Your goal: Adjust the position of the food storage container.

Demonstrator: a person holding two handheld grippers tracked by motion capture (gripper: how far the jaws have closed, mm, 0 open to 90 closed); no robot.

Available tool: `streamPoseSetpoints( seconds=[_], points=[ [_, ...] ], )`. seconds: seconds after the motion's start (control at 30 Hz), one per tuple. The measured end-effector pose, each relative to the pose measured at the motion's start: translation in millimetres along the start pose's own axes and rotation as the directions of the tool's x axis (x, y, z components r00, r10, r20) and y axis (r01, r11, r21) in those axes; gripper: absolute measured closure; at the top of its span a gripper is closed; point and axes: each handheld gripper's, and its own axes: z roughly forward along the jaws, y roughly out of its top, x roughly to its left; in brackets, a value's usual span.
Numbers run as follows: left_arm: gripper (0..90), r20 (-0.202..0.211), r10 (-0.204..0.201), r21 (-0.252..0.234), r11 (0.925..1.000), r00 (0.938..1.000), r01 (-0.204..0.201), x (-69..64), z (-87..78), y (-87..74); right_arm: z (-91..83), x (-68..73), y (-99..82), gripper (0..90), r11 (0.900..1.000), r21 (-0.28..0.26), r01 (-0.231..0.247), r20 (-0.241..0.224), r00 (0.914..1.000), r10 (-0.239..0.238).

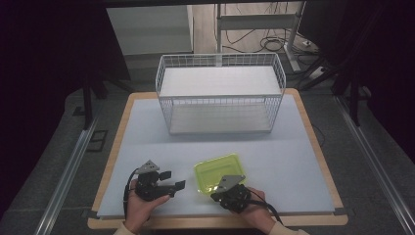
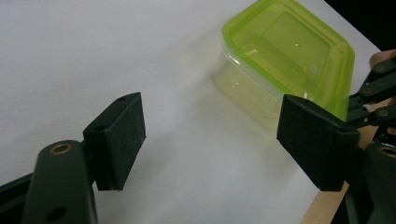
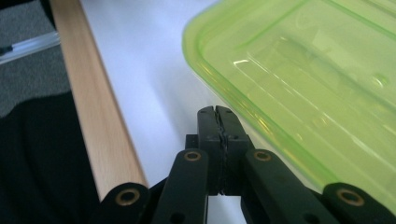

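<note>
A lime-green lidded plastic container point(image 1: 218, 171) point(image 2: 285, 60) point(image 3: 308, 93) sits on the white table surface near the front edge. My right gripper point(image 1: 224, 188) point(image 3: 217, 112) is shut with nothing between its jaws, its tip right beside the container's near edge, just below the lid rim. My left gripper point(image 1: 172, 179) point(image 2: 210, 140) rests to the left of the container, open, jaws wide apart with nothing between them, pointing toward the container. A hand holds each gripper at the table's front.
A white wire basket point(image 1: 220, 93) with an upper shelf stands at the back middle of the table. The wooden table edge point(image 3: 93, 107) runs close beside my right gripper. Desk legs and cables point(image 1: 274, 39) lie beyond the table.
</note>
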Motion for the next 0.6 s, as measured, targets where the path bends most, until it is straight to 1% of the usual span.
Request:
streamPoseSetpoints(
  seconds=[0.07,0.13,0.23,0.37,0.43,0.5,0.53,0.6],
  points=[
    [23.4,0.0,-0.002,-0.002,1.0,1.0,0.002,0.6,-0.7,0.1,5.0,0.4,4.1,90.0,1.0,-0.007,-0.005,0.002,1.0,0.005],
    [23.4,0.0,-0.002,-0.003,1.0,1.0,0.002,1.0,-1.0,0.1,11.0,1.0,9.4,90.0,0.9996,-0.011,-0.024,0.017,0.9996,0.025],
    [23.4,0.001,-0.001,-0.002,1.0,1.0,0.001,1.0,-1.0,0.0,13.9,0.9,11.3,90.0,0.9994,-0.016,-0.032,0.023,0.9992,0.033],
    [23.4,-0.001,-0.002,-0.003,1.0,1.0,0.002,1.1,-1.5,0.1,14.8,2.0,12.5,90.0,0.9992,-0.022,-0.035,0.016,0.9993,0.035],
    [23.3,0.0,-0.002,-0.005,1.0,1.0,0.002,1.6,-2.0,0.2,11.8,2.2,11.8,90.0,0.9986,-0.029,-0.044,0.001,0.999,0.044],
    [23.3,0.0,-0.007,-0.008,0.9999,1.0,0.007,1.5,-2.6,0.1,0.0,3.7,10.1,90.0,0.997,-0.058,-0.052,-0.028,0.9983,0.051],
    [23.3,0.001,-0.01,-0.011,0.9999,1.0,0.01,1.4,-2.9,0.1,0.0,3.7,10.1,90.0,0.997,-0.058,-0.052,-0.028,0.9983,0.051],
    [23.3,0.002,-0.01,-0.013,0.9999,0.9999,0.01,1.7,-3.3,0.1,-15.8,4.6,7.2,90.0,0.9939,-0.092,-0.06,-0.039,0.9976,0.056]
  ],
)
